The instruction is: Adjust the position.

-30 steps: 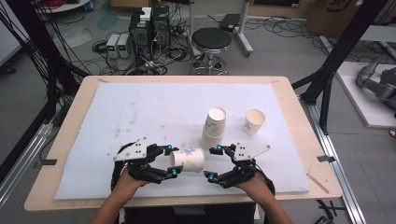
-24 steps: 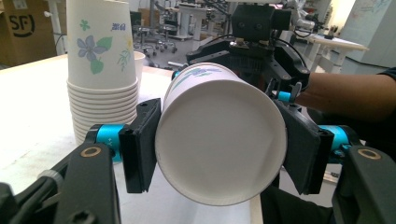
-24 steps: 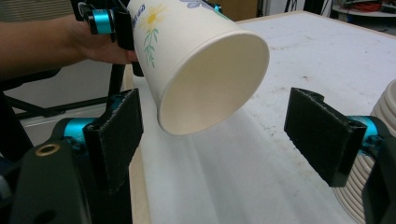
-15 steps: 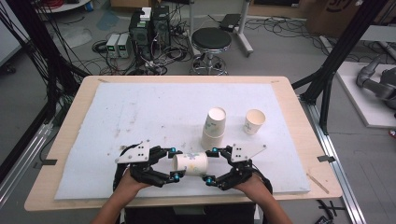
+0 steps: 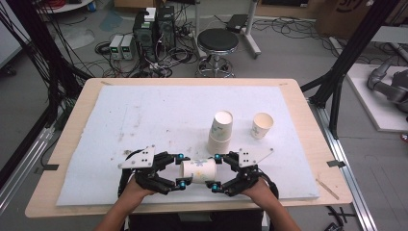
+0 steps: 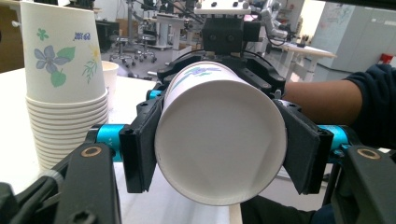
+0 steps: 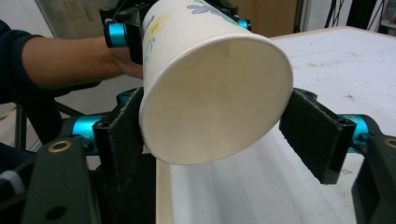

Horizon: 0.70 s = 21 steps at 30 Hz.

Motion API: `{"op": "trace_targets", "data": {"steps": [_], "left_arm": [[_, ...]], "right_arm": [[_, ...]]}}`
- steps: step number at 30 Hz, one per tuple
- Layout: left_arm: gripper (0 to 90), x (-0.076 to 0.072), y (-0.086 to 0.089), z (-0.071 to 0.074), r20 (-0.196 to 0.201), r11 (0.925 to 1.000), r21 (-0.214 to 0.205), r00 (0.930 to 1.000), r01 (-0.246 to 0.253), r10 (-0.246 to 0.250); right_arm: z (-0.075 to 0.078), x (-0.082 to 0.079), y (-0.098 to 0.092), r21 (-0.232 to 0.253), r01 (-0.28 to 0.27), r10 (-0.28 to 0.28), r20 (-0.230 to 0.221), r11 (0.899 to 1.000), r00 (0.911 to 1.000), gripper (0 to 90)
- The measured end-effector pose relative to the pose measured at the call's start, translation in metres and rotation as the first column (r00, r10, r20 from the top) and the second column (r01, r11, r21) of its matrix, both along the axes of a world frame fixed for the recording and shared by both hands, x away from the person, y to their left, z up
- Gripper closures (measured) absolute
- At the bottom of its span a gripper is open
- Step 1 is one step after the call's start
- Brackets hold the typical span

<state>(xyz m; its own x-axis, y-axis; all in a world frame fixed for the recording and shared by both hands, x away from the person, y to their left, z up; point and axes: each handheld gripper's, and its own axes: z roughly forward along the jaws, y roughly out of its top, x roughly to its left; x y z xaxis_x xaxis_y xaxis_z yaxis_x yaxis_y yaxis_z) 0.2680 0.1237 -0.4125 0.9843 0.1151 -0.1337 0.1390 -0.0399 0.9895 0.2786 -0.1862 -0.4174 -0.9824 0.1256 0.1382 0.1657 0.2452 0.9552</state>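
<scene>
Low centre of the high view, a paper cup [image 5: 198,171] lies on its side, held between the two grippers over the white mat [image 5: 144,115]. Left gripper [image 5: 179,170] is clamped tight on the cup's bottom end, both pads pressing its wall. Right gripper [image 5: 215,171] sits around the rim end, jaws just been closing; one pad touches, the other stands just off. Cup stack [image 5: 220,132] and a single cup [image 5: 262,125] stand right of centre.
</scene>
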Motion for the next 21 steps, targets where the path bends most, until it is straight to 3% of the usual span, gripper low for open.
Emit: {"op": "trace_targets", "data": {"steps": [5,13,16,21], "left_arm": [[36.3,0.0006,-0.0005,-0.0024,-0.012,1.0000,-0.002,0.9999,0.000,0.000],[35.0,0.0009,-0.0012,-0.0030,-0.030,0.9998,0.014,0.9995,-0.011,0.011],[26.9,0.0007,-0.0030,-0.0031,-0.047,0.9993,0.029,0.9986,-0.022,0.023],[19.8,0.0004,-0.0027,-0.0013,-0.038,0.9968,0.060,0.9977,-0.053,0.055]], "right_arm": [[0.0006,0.0013,-0.0029,0.016,-0.005,0.005,-0.004,1.000,1.0000,28.8],[0.0019,0.0022,-0.0038,0.009,-0.007,0.007,-0.048,1.000,0.9988,30.6],[0.0025,0.0019,-0.0027,-0.005,-0.004,0.004,-0.043,1.000,0.9991,30.6],[0.0038,0.0007,-0.0015,-0.028,-0.008,0.006,-0.046,1.000,0.9989,31.0]]}}
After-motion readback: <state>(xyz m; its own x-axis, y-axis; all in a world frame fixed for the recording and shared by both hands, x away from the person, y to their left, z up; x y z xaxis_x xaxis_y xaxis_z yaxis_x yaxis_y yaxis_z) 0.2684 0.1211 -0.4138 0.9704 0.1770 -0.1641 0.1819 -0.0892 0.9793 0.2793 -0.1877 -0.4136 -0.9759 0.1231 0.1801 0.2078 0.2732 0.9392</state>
